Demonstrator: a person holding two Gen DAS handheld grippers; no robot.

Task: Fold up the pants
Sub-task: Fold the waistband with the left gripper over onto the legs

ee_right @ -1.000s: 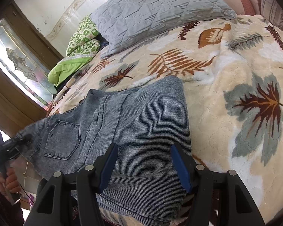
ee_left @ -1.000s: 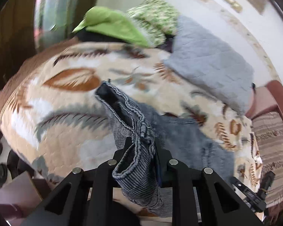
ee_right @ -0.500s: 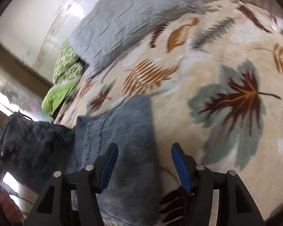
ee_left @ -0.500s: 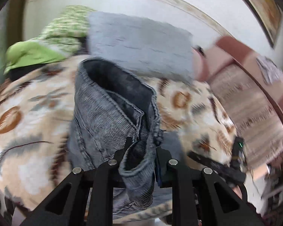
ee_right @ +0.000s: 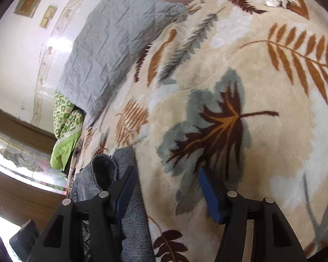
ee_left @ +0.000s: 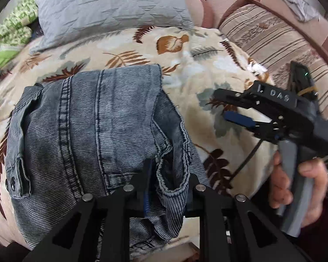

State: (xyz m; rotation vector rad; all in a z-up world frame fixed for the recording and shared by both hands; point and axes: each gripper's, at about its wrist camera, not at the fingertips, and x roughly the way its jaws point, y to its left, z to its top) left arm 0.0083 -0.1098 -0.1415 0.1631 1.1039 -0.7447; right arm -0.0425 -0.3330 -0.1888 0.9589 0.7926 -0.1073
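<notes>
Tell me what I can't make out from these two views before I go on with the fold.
- Left wrist view: the near edge of the jeans is cut off behind the left gripper, which pinches a fold of denim.
- Right wrist view: most of the jeans run off the bottom left, partly behind a finger.
- Left wrist view: the hand hides the right gripper's handle.
- How many layers are stacked: neither view shows.

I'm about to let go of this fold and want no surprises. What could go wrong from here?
The left gripper pinches only a bunched waistband hem of the jeans; released carelessly, that lump may stay rumpled on top. The folded stack sits near the edge of the blanket, so it could slide off. The right gripper, jaws open and empty, holds nothing down, so the layers may shift.
</notes>
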